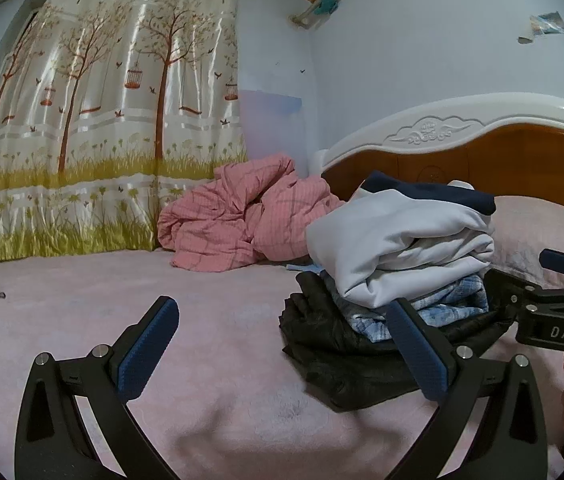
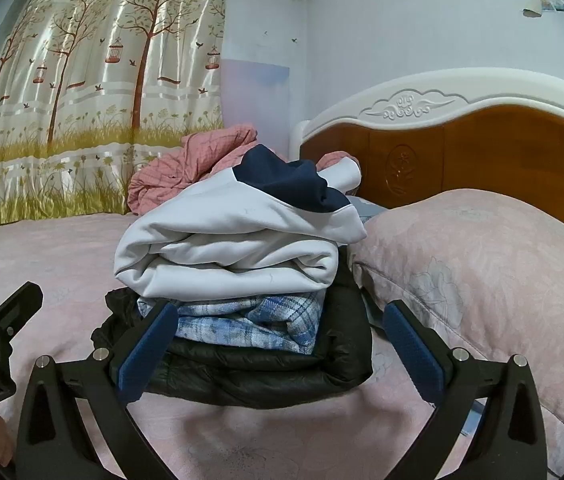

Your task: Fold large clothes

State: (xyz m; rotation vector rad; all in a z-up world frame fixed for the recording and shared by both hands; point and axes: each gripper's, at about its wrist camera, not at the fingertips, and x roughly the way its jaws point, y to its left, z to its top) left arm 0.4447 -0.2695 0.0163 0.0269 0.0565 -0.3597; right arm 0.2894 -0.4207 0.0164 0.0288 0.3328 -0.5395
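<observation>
At far left a glossy satin curtain (image 1: 102,120), printed with trees, birdcages and grass, is shown; its upper edge is cut off by the fisheye rim. A small dark object (image 1: 0,295) on the bed (image 1: 82,320) left of the stack cannot be identified. The left gripper (image 1: 282,354) is seen wide open over the pink, softly napped bedcover, nothing held between its ribbed blue pads (image 1: 148,354). Behind and left of the stack a crumpled pink checked quilt (image 1: 242,220) is piled. The stack of folded clothes (image 2: 242,272) rests on the bed before the headboard: a smooth white garment with navy panel (image 2: 234,232) on top, a blue plaid fabric (image 2: 250,320) beneath, a black quilted jacket (image 2: 262,372) lowest, partly hidden by the upper layers. The right gripper (image 2: 282,354) is spread wide just before the stack, empty. Right of the stack a pink floral-embossed pillow (image 2: 481,272) is shown, and behind it a carved white-and-wood headboard (image 2: 461,140), cut off at right.
</observation>
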